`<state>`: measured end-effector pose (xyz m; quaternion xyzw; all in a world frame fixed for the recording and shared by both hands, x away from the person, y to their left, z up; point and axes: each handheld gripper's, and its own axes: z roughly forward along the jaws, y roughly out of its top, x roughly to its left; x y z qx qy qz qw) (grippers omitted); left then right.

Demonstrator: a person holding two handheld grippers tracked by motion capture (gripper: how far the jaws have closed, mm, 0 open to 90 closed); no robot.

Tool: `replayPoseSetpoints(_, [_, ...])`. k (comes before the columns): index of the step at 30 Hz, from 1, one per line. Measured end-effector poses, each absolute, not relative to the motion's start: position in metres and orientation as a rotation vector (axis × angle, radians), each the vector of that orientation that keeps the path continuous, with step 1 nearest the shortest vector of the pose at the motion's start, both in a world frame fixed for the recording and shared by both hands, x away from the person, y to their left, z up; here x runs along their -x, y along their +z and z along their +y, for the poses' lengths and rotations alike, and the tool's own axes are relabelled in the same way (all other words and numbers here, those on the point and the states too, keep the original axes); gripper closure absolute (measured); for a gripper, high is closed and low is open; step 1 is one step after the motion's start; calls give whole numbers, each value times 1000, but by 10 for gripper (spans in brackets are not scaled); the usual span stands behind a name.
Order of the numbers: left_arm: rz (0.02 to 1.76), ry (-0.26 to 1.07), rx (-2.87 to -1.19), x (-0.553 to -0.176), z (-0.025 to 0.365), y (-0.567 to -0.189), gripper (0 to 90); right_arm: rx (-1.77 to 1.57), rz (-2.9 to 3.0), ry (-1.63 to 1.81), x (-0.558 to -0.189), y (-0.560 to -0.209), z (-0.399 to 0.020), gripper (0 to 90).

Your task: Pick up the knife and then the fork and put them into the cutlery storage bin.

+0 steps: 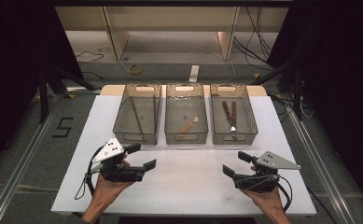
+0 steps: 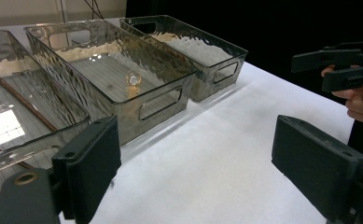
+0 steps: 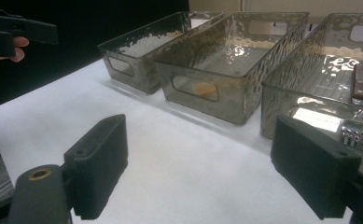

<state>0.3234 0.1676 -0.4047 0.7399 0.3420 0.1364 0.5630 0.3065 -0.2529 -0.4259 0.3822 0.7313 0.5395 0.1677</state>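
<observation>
Three clear smoky bins stand in a row on the white table (image 1: 188, 182). The left bin (image 1: 137, 134) holds thin brown sticks (image 1: 136, 114), the middle bin (image 1: 186, 137) a small wooden spoon (image 1: 189, 125), and the right bin (image 1: 234, 137) brown-handled cutlery (image 1: 230, 114). My left gripper (image 1: 143, 156) hovers open in front of the left bin, with nothing between its jaws. My right gripper (image 1: 236, 163) is open and empty in front of the right bin. In the left gripper view the sticks (image 2: 23, 100) and the spoon (image 2: 133, 78) show through the bin walls. The cutlery (image 3: 360, 79) appears in the right gripper view.
Bare white table surface (image 1: 188, 161) lies between the two grippers and in front of the bins. Beyond the table are a grey floor, cables (image 1: 135, 70) and wooden furniture legs (image 1: 116, 37). Dark curtains flank both sides.
</observation>
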Motion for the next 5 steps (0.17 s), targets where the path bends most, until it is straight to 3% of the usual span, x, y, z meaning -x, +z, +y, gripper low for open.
replayPoseSetpoints(5, [805,318,-1735,-324,168,-404,151,-1086,2084,1531,-307,-426,-253,182])
